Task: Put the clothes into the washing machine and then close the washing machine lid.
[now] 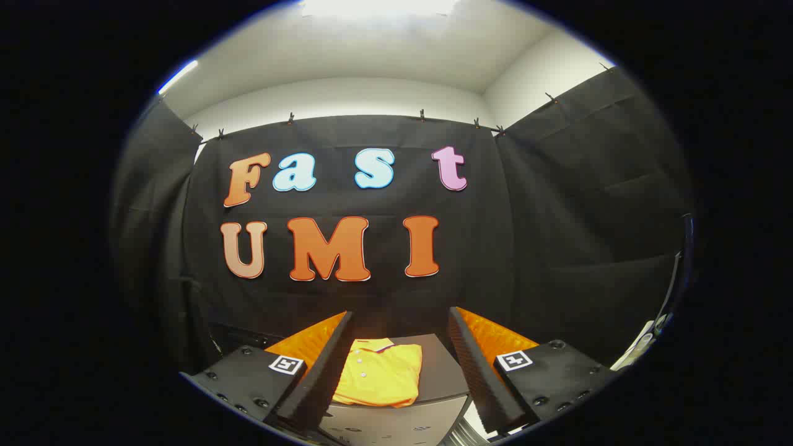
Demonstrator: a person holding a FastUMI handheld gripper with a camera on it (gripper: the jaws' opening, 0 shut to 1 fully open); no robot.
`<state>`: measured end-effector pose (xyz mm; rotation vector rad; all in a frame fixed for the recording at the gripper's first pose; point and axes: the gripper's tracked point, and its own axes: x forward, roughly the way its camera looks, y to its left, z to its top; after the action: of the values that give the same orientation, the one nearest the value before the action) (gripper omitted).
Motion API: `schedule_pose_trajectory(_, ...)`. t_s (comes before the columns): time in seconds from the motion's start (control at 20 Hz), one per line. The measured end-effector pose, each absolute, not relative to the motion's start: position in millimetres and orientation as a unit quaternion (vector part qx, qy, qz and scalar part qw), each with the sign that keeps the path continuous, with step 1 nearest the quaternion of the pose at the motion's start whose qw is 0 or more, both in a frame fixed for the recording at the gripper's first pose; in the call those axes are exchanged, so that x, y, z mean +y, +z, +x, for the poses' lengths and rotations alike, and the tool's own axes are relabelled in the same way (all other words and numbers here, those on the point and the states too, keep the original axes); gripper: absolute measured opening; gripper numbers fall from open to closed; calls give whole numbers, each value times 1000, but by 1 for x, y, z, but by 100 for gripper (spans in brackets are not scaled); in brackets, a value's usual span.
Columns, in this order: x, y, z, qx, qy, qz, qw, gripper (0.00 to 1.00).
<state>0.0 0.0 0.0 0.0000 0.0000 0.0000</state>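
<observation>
Folded yellow shirt (379, 373) lies ahead between parted, seemingly empty jaws.

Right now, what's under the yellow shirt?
The folded yellow shirt lies on a dark flat top, likely the washing machine's closed lid, just ahead of the open hand-held gripper fingers. The surface directly beneath the shirt is covered, so anything there is hidden.
</observation>
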Motion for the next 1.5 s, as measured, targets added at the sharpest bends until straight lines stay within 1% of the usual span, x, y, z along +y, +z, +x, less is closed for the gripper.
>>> schedule_pose_trajectory(0.55,5,-2,-8,5,-15,-14,1000,97)
schedule_pose_trajectory(0.85,19,-20,-2,24,-2,3,1000,97)
schedule_pose_trajectory(1.1,18,-35,5,42,-7,2,999,98)
schedule_pose_trajectory(1.35,11,-35,17,45,-18,9,999,98)
schedule_pose_trajectory(1.5,20,-36,32,60,-11,-4,998,97)
